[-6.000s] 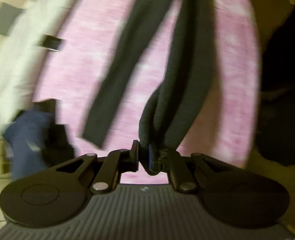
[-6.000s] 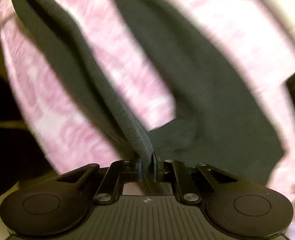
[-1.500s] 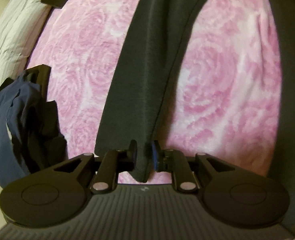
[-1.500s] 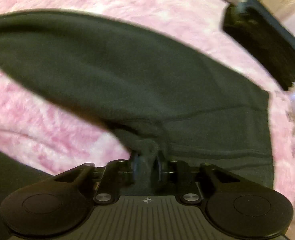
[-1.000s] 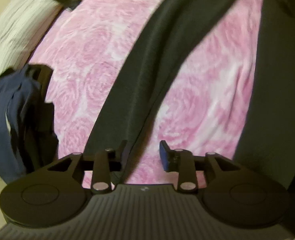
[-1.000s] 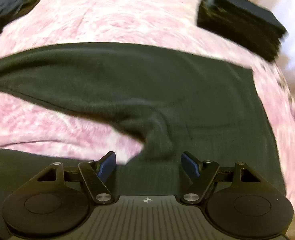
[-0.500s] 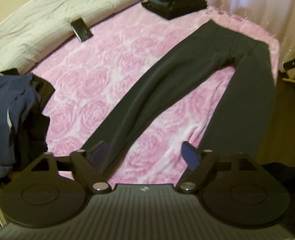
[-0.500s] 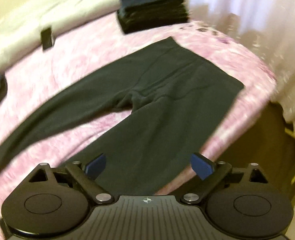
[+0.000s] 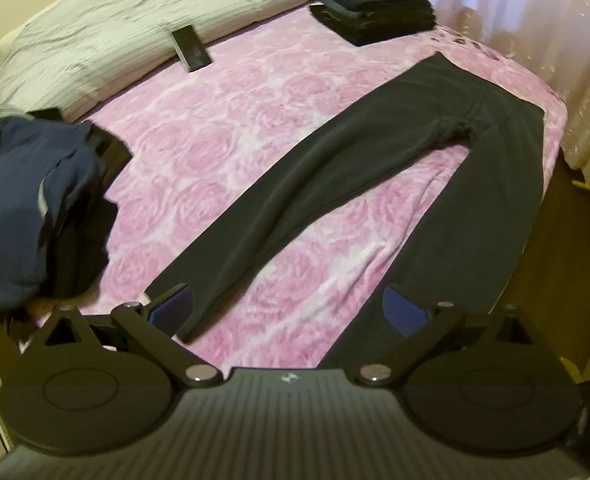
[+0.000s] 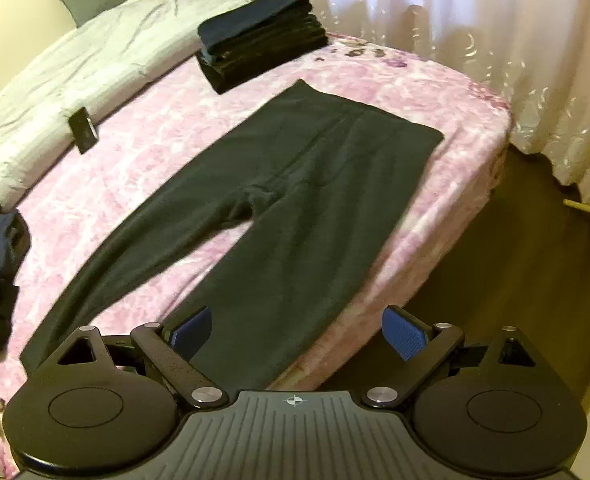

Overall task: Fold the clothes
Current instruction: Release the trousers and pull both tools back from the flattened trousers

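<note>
On the bed's pink rose blanket (image 9: pixel 223 128) my dark leggings (image 10: pixel 295 200) lie spread flat, legs splayed, ready for folding, so my left tool (image 9: pixel 289 312) is opening, empty, and my right tool (image 10: pixel 297 330) gapes wide, empty.

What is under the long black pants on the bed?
The black pants lie flat on the pink rose blanket. Only blanket shows around them; whatever lies directly beneath the fabric is covered and cannot be seen.

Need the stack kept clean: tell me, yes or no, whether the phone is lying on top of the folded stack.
No, the phone lies by the white duvet, apart from the stack.
</note>
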Tool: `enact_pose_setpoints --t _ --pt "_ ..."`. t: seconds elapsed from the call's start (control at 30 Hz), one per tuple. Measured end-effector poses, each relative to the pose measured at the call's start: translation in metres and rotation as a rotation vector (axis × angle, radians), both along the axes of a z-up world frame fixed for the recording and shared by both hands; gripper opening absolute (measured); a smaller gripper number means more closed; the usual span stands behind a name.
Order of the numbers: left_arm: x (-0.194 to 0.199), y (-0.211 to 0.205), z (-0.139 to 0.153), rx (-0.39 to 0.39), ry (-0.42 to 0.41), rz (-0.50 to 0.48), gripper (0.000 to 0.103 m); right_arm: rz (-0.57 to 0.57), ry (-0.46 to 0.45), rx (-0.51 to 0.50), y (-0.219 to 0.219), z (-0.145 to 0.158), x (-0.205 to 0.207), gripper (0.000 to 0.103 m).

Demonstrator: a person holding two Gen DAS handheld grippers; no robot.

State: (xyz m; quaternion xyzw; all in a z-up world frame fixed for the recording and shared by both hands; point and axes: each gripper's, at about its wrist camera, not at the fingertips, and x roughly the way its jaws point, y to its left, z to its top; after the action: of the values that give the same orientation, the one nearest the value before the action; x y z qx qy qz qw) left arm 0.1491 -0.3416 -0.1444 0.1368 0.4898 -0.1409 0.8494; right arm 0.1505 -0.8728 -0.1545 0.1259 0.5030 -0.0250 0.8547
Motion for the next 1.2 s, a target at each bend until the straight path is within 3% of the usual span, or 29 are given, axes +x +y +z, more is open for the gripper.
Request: enact_pose_setpoints --t 0.2,0.4,0.77,1.0,1.2 --pt "-0.024 0.015 0.008 0.088 -0.012 0.056 0.1 0.073 0.038 0.011 0.016 -0.017 0.007 0.095" --pt "-0.038 0.033 0.012 0.075 0.001 0.103 0.1 0.107 0.038 -0.041 0.033 -0.011 -0.006 0.095" --pt "-0.073 0.072 0.016 0.021 -0.028 -0.072 0.1 0.04 0.049 -0.148 0.089 0.008 -0.079 0.095" --pt "-0.113 0.114 0.005 0.027 0.003 -0.081 0.1 0.062 0.106 -0.162 0.131 -0.002 -0.125 0.095" --pt "-0.122 0.13 0.004 0.011 0.005 -0.053 0.1 0.078 0.123 -0.161 0.15 -0.009 -0.137 0.095"
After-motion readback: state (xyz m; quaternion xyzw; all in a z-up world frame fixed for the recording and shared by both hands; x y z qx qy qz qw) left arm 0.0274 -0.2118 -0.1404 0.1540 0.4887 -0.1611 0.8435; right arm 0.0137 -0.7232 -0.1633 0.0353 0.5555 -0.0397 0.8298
